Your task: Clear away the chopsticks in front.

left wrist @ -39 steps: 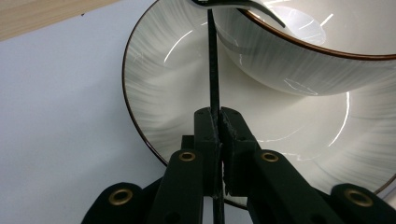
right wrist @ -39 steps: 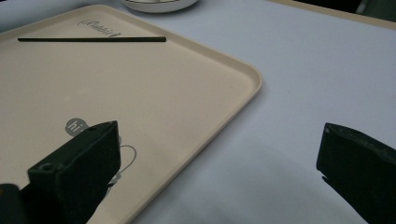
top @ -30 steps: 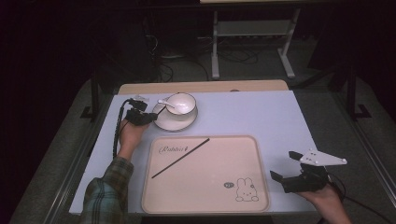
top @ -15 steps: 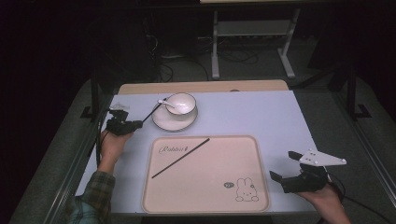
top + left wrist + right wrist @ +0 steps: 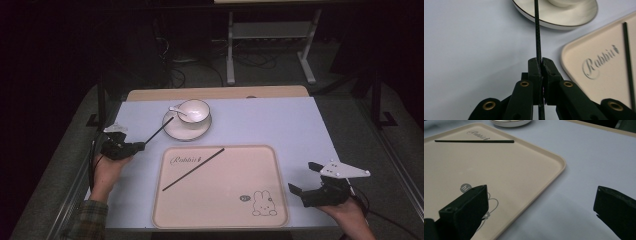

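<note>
A thin black chopstick (image 5: 159,131) is clamped in my left gripper (image 5: 139,146) at the table's left side; its far tip reaches over the rim of the white saucer (image 5: 172,131). In the left gripper view the jaws are pressed together on this chopstick (image 5: 537,32), which runs straight ahead to the saucer (image 5: 564,17). A second black chopstick (image 5: 193,169) lies slantwise on the beige rabbit tray (image 5: 260,160). My right gripper (image 5: 302,176) rests open at the tray's right corner with nothing between its jaws, which stand wide apart in the right gripper view (image 5: 541,195).
A white bowl (image 5: 193,111) with a white spoon (image 5: 177,110) stands on the saucer behind the tray. A wooden strip (image 5: 215,93) edges the table's far side. A metal stand (image 5: 270,35) and cables lie on the dark floor beyond.
My left hand has pulled away from the saucer to the left and toward the near edge, carrying the chopstick. The right hand has kept still.
</note>
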